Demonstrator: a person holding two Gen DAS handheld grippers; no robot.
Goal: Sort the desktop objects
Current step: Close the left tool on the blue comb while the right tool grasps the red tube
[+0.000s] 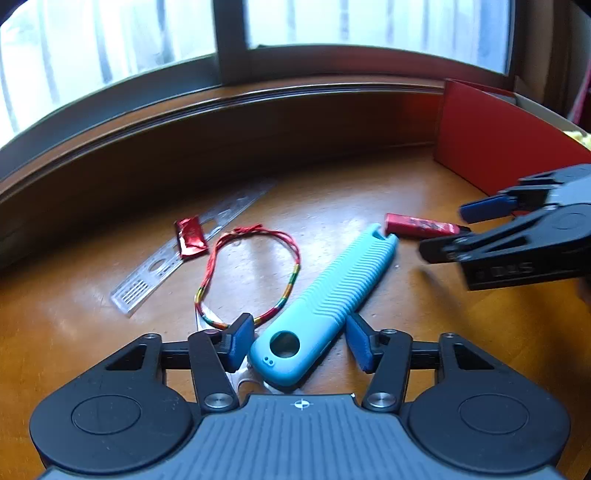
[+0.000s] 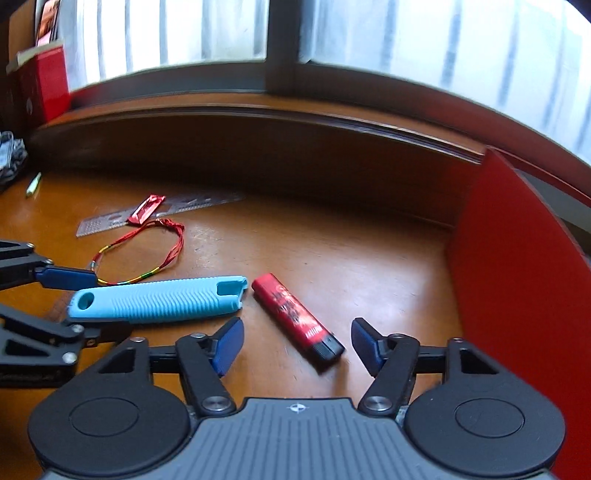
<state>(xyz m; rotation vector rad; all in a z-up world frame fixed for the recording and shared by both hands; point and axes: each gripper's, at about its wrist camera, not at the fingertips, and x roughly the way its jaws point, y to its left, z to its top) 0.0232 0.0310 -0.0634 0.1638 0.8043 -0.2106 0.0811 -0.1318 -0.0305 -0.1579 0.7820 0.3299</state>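
Window (image 2: 443, 55): straight ahead of me, bright frosted panes with faint upright bars showing through.
Window post (image 1: 229, 37): a grey upright that splits the panes.
Ledge (image 1: 258, 96): dark wood with a grooved front edge, running under the window and raised above the desk.
Desk (image 2: 332, 240): glossy brown wood, pale glare across its middle.
Red carton (image 2: 48, 85): upright at the ledge's far left end, pale flap on top.
Cardboard (image 2: 22, 29): brown, just behind that carton, with a picture (image 2: 48, 18) beside it.
Dark bundle (image 2: 9, 158): at my far left edge, too blurred for me to tell what it is.
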